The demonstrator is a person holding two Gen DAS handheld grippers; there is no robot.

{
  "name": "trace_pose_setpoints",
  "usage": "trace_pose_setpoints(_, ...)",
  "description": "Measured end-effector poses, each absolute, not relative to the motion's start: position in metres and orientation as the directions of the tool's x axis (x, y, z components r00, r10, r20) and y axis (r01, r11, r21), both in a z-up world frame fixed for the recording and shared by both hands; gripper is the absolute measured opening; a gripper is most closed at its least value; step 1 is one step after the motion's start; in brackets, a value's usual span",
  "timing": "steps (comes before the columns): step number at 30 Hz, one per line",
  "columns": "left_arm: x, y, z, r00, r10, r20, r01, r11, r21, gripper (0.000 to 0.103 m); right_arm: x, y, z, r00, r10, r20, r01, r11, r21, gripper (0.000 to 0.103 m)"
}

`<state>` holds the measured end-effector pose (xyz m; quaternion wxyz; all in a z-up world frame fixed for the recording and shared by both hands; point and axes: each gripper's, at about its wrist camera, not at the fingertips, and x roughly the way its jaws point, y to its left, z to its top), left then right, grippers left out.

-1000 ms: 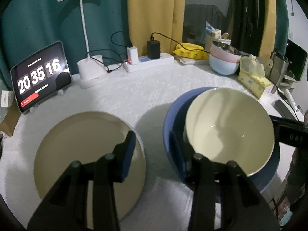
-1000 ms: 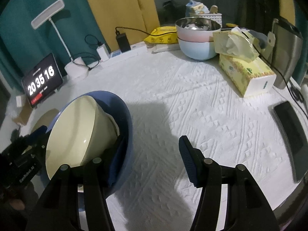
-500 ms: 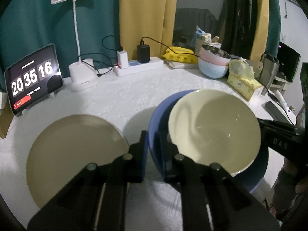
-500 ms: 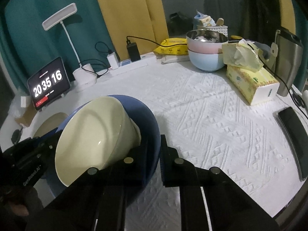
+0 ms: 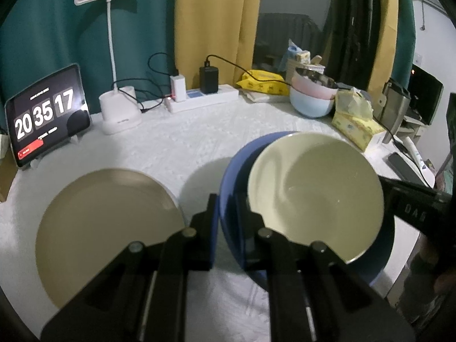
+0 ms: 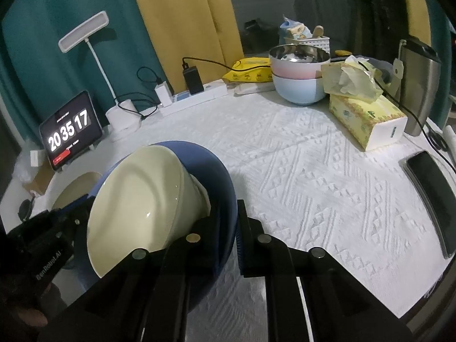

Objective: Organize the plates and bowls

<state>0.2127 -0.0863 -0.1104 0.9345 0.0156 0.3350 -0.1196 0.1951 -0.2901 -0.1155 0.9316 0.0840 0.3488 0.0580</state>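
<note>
Pinching opposite sides of the blue bowl, both claws are clamped on its rim: left claw w/ one pad inside, one outside the wall; right claw same on the far side of that rim. Jaws nearly together, only the thin wall between them. Both have just been closing onto it.

Cream bowl sits loose inside the blue bowl, leaning toward the left claw's side, not nested flat. Cream plate lies flat on the tabletop, just beside the blue bowl, on the left claw's side. Pink-over-pale-blue bowl stack is well beyond the blue bowl, near the tissue box.

Handling, my read: looks like glazed ceramic, so stiff, fairly heavy, slick, chips easily. Rim pinch is a small contact area on a smooth wall; 2 grips opposite each other is the right place, keeps it level. Risk: tilt and the inner bowl slides or clacks against the wall. Keep it level, slow.
</note>
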Motion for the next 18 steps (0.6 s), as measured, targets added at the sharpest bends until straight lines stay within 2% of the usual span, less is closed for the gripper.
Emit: trace_pose_setpoints(18, 0.209, -0.084, -0.103, 0.745, -0.251, -0.618, 0.262, 0.962, -0.075, 0.01, 0.189, -0.293, -0.099, 0.77, 0.166, -0.616, -0.038, 0.976, 0.216, 0.012)
